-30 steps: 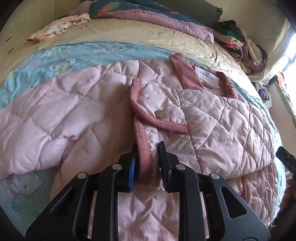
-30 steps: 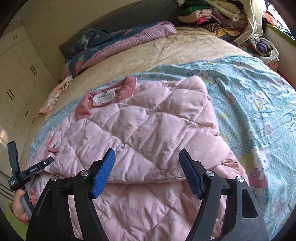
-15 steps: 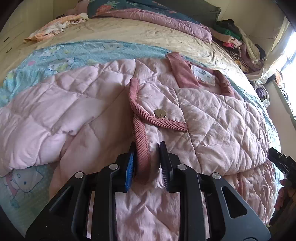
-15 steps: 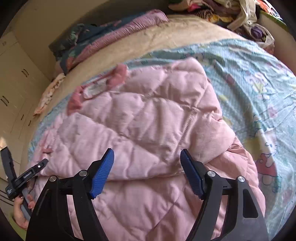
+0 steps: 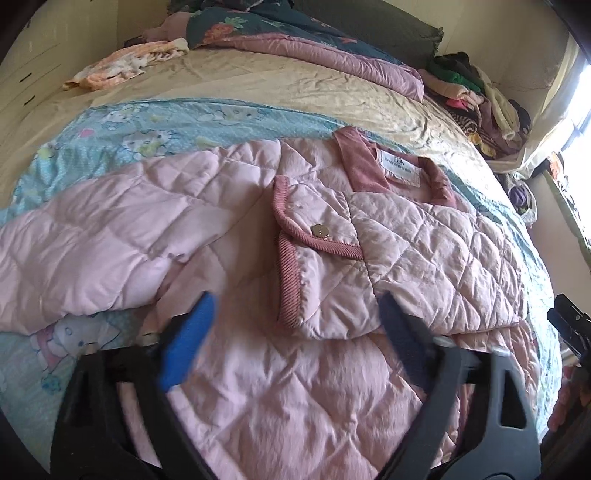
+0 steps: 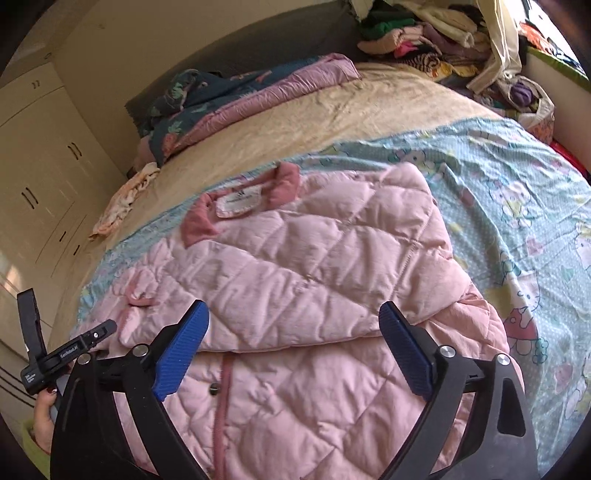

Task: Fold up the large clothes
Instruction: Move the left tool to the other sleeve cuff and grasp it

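Observation:
A pink quilted jacket (image 5: 424, 251) lies on the bed, its right half folded over towards the middle, its ribbed dark-pink edge (image 5: 290, 288) and a metal snap (image 5: 320, 231) showing. My left gripper (image 5: 295, 332) hovers just above that edge, its jaws opening wide and blurred, with nothing pressed between the pads. In the right wrist view the same jacket (image 6: 314, 266) shows its collar and white label (image 6: 240, 201). My right gripper (image 6: 293, 347) hangs over the folded sleeve, jaws opening wide, gripping nothing. The other gripper shows at each frame's edge.
A blue cartoon-print sheet (image 6: 517, 192) and a beige cover (image 5: 258, 85) lie under the jacket. A folded floral quilt (image 5: 314, 44) sits at the head of the bed, a heap of clothes (image 6: 424, 33) in the corner, a small garment (image 5: 125, 66) at the far left. White cupboards (image 6: 33, 166) stand beside the bed.
My left gripper let go of the jacket's ribbed edge and sprang wide. The right gripper widened too. Both lifted and drew back from the jacket.

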Tool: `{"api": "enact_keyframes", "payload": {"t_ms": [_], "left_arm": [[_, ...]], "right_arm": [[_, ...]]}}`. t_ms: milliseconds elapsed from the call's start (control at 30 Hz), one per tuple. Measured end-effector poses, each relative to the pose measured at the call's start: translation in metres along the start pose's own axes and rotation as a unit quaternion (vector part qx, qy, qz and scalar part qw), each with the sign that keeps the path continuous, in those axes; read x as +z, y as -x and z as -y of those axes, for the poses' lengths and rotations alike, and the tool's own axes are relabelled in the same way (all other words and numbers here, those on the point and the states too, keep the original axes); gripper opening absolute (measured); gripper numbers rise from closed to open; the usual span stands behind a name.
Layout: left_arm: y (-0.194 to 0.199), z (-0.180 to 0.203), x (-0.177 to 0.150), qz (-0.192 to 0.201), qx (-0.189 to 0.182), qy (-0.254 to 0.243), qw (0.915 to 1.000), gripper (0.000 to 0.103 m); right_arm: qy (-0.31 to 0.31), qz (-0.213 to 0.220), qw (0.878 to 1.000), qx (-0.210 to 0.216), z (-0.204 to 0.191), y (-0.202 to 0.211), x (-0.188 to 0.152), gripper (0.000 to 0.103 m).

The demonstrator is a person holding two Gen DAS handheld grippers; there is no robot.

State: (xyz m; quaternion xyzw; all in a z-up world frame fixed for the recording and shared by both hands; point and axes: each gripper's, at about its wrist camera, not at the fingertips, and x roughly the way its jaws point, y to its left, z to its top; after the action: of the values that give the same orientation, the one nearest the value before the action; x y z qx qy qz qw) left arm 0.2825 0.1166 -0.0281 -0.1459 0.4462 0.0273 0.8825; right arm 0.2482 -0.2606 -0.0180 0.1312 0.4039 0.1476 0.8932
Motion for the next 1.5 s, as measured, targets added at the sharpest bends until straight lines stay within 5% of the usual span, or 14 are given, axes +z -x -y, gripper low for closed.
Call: {"api": "enact_keyframes", "payload": {"t_ms": [733,1500], "left_arm": [[0.059,-0.063,-0.019,0.041,0.038,0.067,0.9962,0.094],[0.085,-0.151,-0.044,0.061,0.074,0.151,0.9839,0.094]], "right_arm": [[0.072,0.016,0.996,0.058,-0.103,0.021,-0.012,0.098],[0.154,-0.017,0.982,0.111,-0.215,-0.009,-0.037,0.098]]}}
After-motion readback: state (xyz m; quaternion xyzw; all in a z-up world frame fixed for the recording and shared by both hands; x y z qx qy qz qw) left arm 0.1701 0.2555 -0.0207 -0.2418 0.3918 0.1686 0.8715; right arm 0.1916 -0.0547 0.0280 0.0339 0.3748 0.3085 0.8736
